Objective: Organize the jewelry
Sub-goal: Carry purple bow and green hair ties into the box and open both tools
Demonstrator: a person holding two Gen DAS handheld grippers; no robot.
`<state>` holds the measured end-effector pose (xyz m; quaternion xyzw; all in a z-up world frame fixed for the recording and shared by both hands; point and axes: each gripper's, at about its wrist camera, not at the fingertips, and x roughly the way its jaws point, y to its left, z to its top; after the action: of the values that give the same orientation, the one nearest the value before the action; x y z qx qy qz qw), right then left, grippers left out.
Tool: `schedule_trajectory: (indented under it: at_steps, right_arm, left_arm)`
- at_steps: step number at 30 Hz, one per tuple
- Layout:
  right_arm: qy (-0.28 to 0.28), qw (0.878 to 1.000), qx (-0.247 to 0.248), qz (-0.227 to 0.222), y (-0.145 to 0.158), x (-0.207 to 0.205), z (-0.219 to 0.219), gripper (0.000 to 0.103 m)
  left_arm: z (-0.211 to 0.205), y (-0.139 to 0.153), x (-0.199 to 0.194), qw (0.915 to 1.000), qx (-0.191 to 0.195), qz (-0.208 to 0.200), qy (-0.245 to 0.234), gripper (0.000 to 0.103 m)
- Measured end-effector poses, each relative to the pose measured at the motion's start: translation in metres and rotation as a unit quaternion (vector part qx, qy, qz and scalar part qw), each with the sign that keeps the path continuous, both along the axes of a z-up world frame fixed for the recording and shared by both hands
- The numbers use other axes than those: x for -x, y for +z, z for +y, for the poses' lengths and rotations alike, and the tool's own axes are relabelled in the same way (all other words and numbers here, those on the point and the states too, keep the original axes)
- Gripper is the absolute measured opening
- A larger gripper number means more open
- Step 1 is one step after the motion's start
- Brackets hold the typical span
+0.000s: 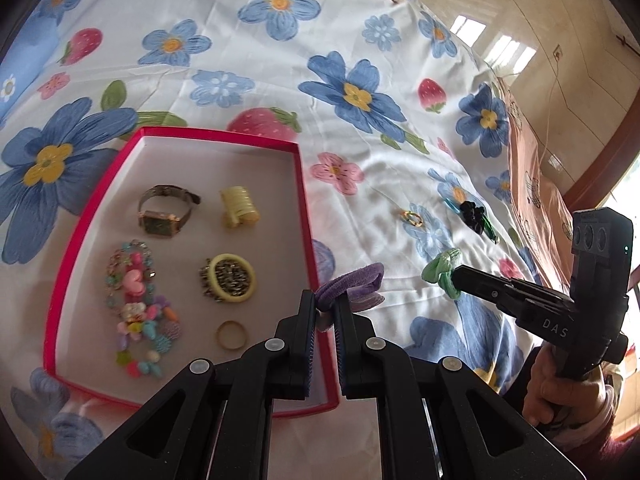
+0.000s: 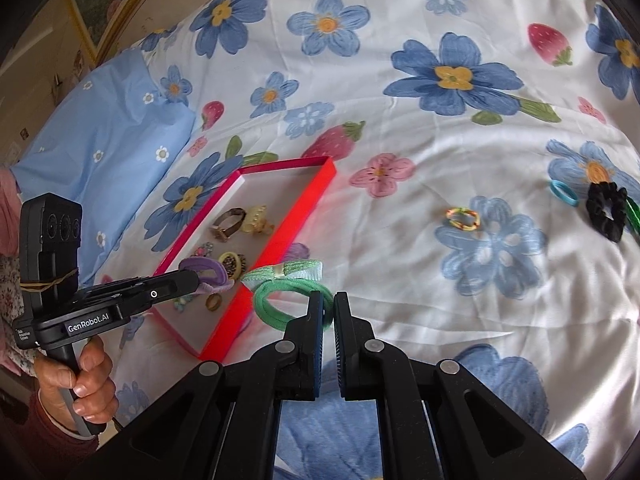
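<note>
A red box (image 1: 100,208) lies on the floral bedsheet and holds a watch (image 1: 164,212), a yellow clip (image 1: 239,206), a round brooch (image 1: 232,282), a ring (image 1: 231,334) and a beaded bracelet (image 1: 134,300). My left gripper (image 1: 326,304) is shut on a purple hair tie (image 1: 352,280) over the box's right edge. My right gripper (image 2: 328,304) is shut on a green hair tie with a bow (image 2: 288,292), just right of the box (image 2: 304,196). The right gripper also shows in the left wrist view (image 1: 456,278).
On the sheet to the right lie a small multicoloured band (image 2: 463,218), a teal band (image 2: 563,193), a black scrunchie (image 2: 606,210) and a green clip (image 2: 633,212). A blue pillow (image 2: 100,148) lies left of the box. The bed's right edge drops to the floor (image 1: 540,52).
</note>
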<state>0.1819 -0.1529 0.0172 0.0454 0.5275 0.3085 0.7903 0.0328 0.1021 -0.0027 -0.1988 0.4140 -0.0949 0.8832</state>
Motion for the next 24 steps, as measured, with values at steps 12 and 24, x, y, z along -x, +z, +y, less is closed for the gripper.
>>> schedule_trajectory:
  at_steps: [12, 24]
  right_arm:
    - [0.049, 0.999, -0.002, 0.002, 0.000, 0.014, 0.048, 0.005]
    - [0.090, 0.996, -0.005, 0.002, -0.001, 0.022, 0.093, 0.005]
  left_arm:
    - [0.047, -0.001, 0.032, 0.9987, 0.013, 0.002, 0.049, 0.008]
    - [0.086, -0.008, 0.050, 0.9956, 0.023, 0.013, 0.089, 0.008]
